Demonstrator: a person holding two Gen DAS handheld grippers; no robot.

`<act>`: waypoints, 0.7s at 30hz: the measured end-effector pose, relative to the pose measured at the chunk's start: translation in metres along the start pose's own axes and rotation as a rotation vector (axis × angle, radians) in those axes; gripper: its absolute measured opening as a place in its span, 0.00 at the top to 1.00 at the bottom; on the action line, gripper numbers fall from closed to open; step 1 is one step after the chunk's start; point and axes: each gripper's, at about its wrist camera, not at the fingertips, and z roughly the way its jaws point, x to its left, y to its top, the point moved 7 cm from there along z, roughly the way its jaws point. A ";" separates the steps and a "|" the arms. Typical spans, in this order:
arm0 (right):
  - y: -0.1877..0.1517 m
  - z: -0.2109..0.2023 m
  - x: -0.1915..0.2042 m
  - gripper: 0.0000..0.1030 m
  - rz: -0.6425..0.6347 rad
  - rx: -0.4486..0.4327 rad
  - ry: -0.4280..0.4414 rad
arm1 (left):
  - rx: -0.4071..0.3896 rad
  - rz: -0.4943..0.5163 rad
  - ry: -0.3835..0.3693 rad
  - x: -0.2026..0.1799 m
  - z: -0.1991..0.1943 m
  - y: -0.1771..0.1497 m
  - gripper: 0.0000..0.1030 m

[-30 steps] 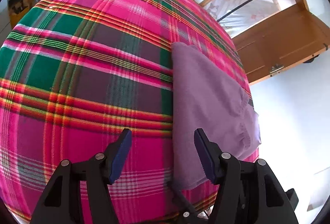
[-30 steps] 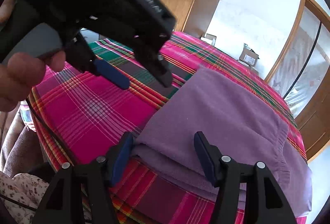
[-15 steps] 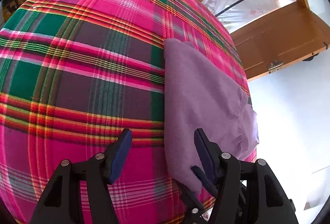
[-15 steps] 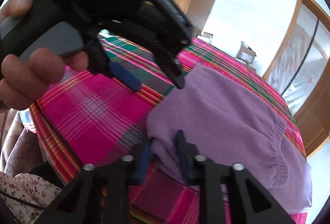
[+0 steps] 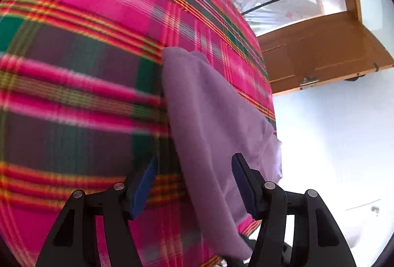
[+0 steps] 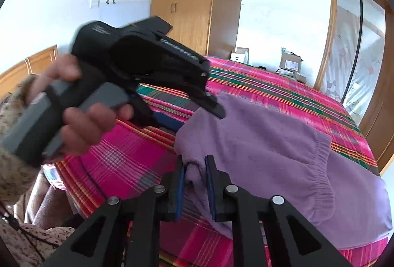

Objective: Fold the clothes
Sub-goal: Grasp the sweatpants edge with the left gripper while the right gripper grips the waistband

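Gripping purple garment (image 6: pixel 258 139) fold now, right tongs (image 6: pixel 195 183) newly clamped.

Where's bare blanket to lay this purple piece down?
Bare plaid blanket lies on the left gripper's side of the purple garment, and beyond it toward the wardrobe. Crowded at the near corner: the right gripper pinches fabric there.

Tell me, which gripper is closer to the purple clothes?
Right. The right gripper is pinching a corner of the purple garment. The left gripper is open and hangs just over the garment's edge, not gripping it.
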 end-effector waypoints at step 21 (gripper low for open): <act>0.001 0.011 -0.008 0.84 0.049 0.038 0.097 | 0.083 0.002 0.021 -0.006 0.036 0.030 0.81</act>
